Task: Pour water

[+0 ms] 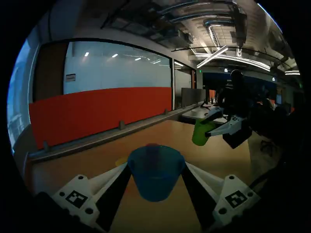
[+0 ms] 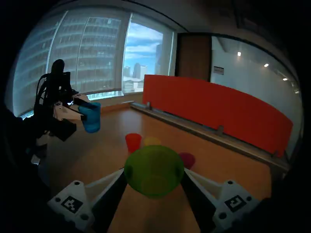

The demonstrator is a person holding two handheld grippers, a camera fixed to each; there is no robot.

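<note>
Low in the middle of each view, a cup sits in my grip above the wooden table (image 2: 101, 155), ready to pour.
My left gripper (image 1: 156, 171) is closed to cup width on the blue cup (image 1: 156, 184), and my right gripper (image 2: 154, 176) clamps the green cup (image 2: 154, 167) the same way. The cups are well apart, and I can't tell which holds water. To pour cleanly, I'd bring one rim just over the other's mouth, hold the receiver upright and tip slowly. The red cup (image 2: 133, 141) stands mid-frame on the table.
</note>
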